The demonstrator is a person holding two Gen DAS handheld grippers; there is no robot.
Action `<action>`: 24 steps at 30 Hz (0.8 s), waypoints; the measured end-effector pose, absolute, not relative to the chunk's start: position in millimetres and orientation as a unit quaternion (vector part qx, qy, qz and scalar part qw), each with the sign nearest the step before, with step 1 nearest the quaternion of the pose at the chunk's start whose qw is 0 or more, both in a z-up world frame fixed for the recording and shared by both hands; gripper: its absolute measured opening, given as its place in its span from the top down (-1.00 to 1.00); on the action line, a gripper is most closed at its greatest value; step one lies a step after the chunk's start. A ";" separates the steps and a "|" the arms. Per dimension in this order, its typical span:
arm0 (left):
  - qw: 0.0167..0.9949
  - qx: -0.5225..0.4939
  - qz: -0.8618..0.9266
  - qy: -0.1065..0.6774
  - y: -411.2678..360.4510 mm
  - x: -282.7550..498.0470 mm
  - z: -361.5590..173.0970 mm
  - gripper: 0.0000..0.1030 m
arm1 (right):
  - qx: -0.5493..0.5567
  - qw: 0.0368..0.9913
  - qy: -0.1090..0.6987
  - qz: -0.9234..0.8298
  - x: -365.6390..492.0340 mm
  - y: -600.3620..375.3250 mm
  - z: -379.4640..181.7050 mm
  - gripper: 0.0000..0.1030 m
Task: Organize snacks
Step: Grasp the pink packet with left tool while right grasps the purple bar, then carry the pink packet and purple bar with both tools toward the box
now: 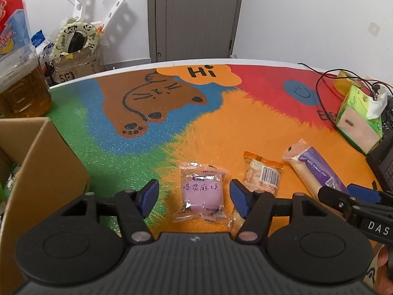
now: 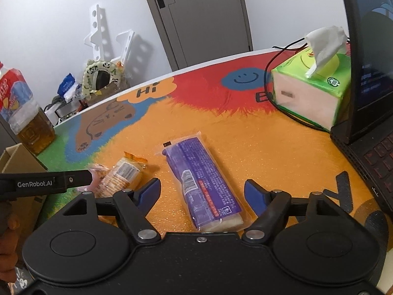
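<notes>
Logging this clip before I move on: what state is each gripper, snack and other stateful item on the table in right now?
left gripper: open, straddling the pink snack
right gripper: open, straddling the purple snack
pink mochi packet: sealed, flat on the mat
orange packet: sealed, lying flat
purple snack bar: sealed, lying flat
cardboard box: open
tissue box: tissue sticking out
laptop: open, screen on
bottle: upright, partly full

Your table mat (image 1: 221, 127): patchwork of orange, red, blue, green; brown cartoon cat (image 1: 157, 100) in black outline, orange "Hi" bubble (image 1: 200, 72), blue smiley (image 1: 301, 92) on red.

Mochi packet (image 1: 202, 191) before you: clear wrap, pale purple filling, dark purple characters.

Middle snack (image 1: 264, 175): orange-edged wrapper, white barcode patch.

Long bar (image 2: 203, 184): purple wrapper, cream underside.

Tissue box (image 2: 310, 89): lime green top, white side.

Your left gripper (image 1: 194, 196) and right gripper (image 2: 202, 195): black, blue pads.

Cardboard box (image 1: 46, 172): plain tan.
</notes>
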State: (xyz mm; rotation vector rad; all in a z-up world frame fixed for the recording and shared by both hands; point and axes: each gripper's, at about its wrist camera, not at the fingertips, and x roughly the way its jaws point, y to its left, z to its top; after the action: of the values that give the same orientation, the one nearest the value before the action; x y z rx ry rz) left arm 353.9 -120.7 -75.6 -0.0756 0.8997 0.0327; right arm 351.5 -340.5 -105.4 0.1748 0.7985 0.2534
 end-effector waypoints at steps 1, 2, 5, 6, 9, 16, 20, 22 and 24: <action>0.899 -0.037 0.014 0.437 -120.8 354.7 -77.8 -0.20 | 0.084 0.909 0.389 0.122 352.3 -340.7 -106.7 -0.39; 0.897 -0.038 0.013 0.440 -121.2 355.7 -79.8 -0.17 | 0.083 0.909 0.391 0.120 353.0 -340.8 -108.0 -0.37; 0.893 -0.038 0.010 0.449 -123.0 356.6 -87.3 -0.07 | 0.080 0.909 0.391 0.120 353.5 -340.9 -111.6 -0.33; 0.891 -0.039 0.009 0.451 -123.8 357.1 -90.2 -0.02 | 0.076 0.910 0.390 0.120 353.0 -340.2 -111.9 -0.33; 0.895 -0.031 0.009 0.445 -127.0 355.7 -93.3 0.10 | 0.068 0.912 0.387 0.115 352.6 -338.0 -112.5 -0.23; 0.897 -0.030 0.007 0.441 -126.2 353.4 -91.6 0.34 | 0.069 0.914 0.382 0.119 348.2 -337.1 -111.4 0.25; 0.897 -0.038 0.007 0.440 -122.7 349.1 -90.6 0.37 | 0.073 0.916 0.376 0.120 345.1 -336.3 -107.8 0.35; 0.899 -0.038 0.008 0.436 -120.7 345.3 -89.0 0.37 | 0.075 0.916 0.374 0.121 343.2 -335.9 -106.1 0.38; 0.900 -0.040 0.007 0.434 -118.5 342.3 -86.5 0.38 | 0.078 0.917 0.372 0.123 340.8 -335.5 -104.1 0.39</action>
State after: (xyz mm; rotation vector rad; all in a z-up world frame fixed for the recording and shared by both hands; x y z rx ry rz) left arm 342.3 -118.5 -86.5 -0.0823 0.8971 0.0145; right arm 340.8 -335.5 -104.1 0.1596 0.7643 0.2537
